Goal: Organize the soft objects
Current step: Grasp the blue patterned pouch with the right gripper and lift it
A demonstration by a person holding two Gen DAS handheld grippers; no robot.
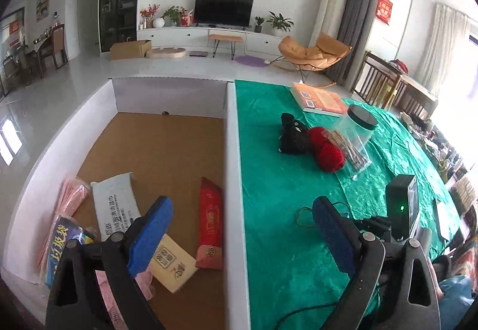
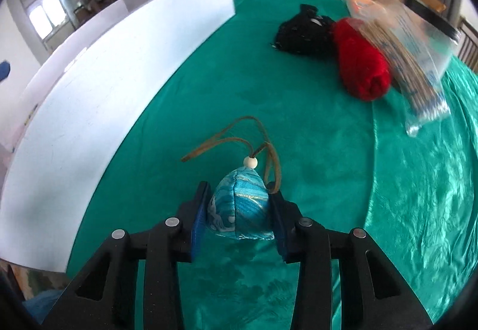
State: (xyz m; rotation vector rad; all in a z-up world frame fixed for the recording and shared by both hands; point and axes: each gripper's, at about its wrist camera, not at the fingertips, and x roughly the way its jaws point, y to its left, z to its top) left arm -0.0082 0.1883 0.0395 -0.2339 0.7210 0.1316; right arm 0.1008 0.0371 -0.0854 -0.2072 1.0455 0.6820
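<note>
The right tool (image 2: 239, 210) is clamped on one small blue pouch (image 2: 240, 207), a plump, teardrop-shaped piece of shiny brocade with gold threads; its two blue pads press the pouch's sides. One pale round bead (image 2: 250, 162) sits at the pouch's tip, and a brown cord (image 2: 227, 136) loops out from it over the green cloth (image 2: 269, 91), a sheeny, slightly wrinkled fabric covering the table. Whether the pouch rests on the cloth or hangs just above it is unclear.

The left tool (image 1: 242, 228) is spread wide with nothing between its two blue foam pads; it hangs over the right wall of one large white box (image 1: 236, 150) with a brown cardboard floor. Inside the box lie five soft packs: one white wipes pack (image 1: 115, 204), one long red packet (image 1: 210, 225), one flat cream packet (image 1: 171, 265), one blue printed bag (image 1: 64, 243) and one pink crinkled bundle (image 1: 73, 195), all gathered at the near end.

Farther out on the cloth sit one black fabric bundle (image 2: 303, 31) and one red plush roll (image 2: 361, 61), touching each other. One clear plastic bag of thin sticks (image 2: 418, 67) leans against the red roll. Behind them stand one clear jar with a dark lid (image 1: 360, 124) and one orange book (image 1: 319, 100).
</note>
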